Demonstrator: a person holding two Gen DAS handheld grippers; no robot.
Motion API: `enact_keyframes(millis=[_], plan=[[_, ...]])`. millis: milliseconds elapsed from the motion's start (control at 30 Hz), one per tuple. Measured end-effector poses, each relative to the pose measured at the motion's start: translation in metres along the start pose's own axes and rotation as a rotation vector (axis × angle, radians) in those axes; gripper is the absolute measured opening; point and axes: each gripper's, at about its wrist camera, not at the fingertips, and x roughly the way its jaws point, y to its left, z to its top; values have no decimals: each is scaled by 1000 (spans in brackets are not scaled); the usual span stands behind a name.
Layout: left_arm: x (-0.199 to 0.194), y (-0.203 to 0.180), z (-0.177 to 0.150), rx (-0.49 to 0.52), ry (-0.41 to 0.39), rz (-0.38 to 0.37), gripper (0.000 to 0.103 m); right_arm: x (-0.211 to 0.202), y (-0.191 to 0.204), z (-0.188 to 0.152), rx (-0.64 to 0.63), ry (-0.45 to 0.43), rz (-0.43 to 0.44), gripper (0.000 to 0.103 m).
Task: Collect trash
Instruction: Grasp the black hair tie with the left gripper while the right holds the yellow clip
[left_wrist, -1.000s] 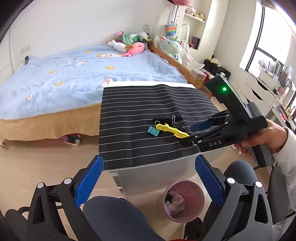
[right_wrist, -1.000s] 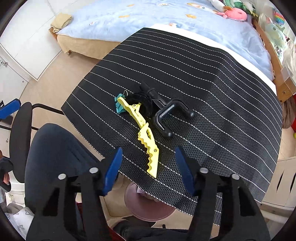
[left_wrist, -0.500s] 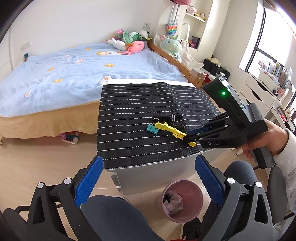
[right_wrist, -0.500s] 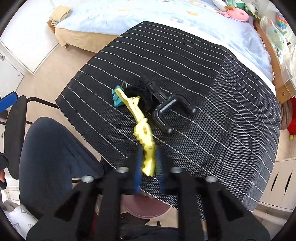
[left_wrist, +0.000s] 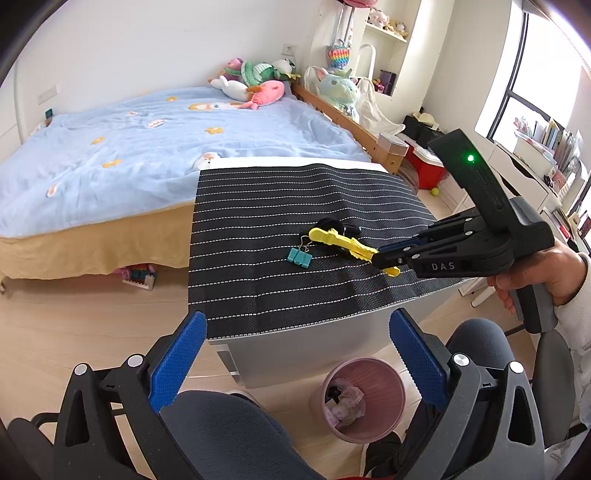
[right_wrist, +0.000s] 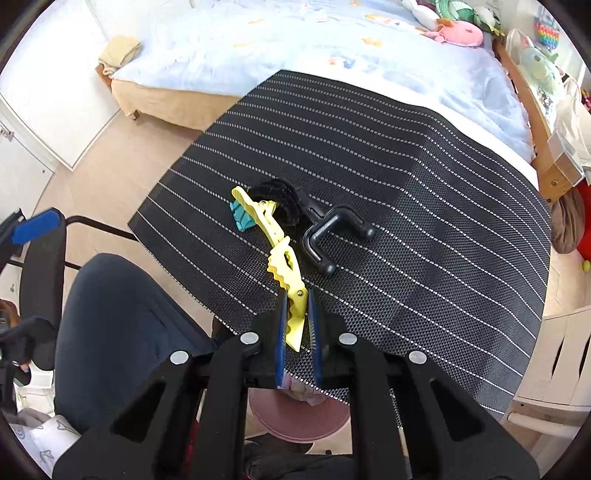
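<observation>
A long yellow plastic clip (right_wrist: 282, 258) lies over the black striped mat (right_wrist: 424, 206), its near end pinched between the blue pads of my right gripper (right_wrist: 295, 306), which is shut on it. The same clip (left_wrist: 343, 242) shows in the left wrist view, its near end lifted off the mat in my right gripper (left_wrist: 386, 258). Beside the clip lie a teal binder clip (left_wrist: 298, 256), a black fuzzy band (right_wrist: 279, 197) and a black plastic hook (right_wrist: 328, 236). My left gripper (left_wrist: 295, 354) hangs open over a dark-trousered knee, holding nothing. A pink trash bin (left_wrist: 364, 397) with crumpled paper stands on the floor below the mat.
The mat covers a grey cabinet (left_wrist: 306, 350) beside a bed with a blue cover (left_wrist: 147, 147) and plush toys. A person's hand (left_wrist: 535, 273) holds the right gripper's handle. Chair armrest (right_wrist: 40, 266) at left; white drawers and shelves at right.
My right gripper came down over the yellow clip's near end and shut on it, then lifted slightly, tilting that end off the mat. My left gripper stayed put.
</observation>
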Motion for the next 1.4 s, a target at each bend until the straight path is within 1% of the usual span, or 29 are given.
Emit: enact_keyframes(millis=[67,233,300,500,767,967,1133,1300,1400], plan=[[0,-1,1,4,-1,-1,95,-5,-2,0,13,-11,14,11],[1,-5,4,13,-4,-3,95,-14,-13,-1,85,-35,109,11],[2,-7,5,19,-5,-4,95,-15,-15,-2,100,-40,123,11],[6,-9,17,30,-1,-6,95,-20,-10,-6,82,-55,84,11],[24,4,58,-46,37,-74,95,-30,-6,-5,72,-82,80,11],[48,9,88,-117,97,-125,95,-36,-8,-8,73,-97,81,11],[69,6,107,-149,146,-143,95,-40,-8,-10,70,-106,84,11],[89,5,116,-198,216,-152,95,-40,-9,-10,69,-111,90,11],[102,7,119,-249,253,-179,95,-41,-10,-10,66,-115,94,11]])
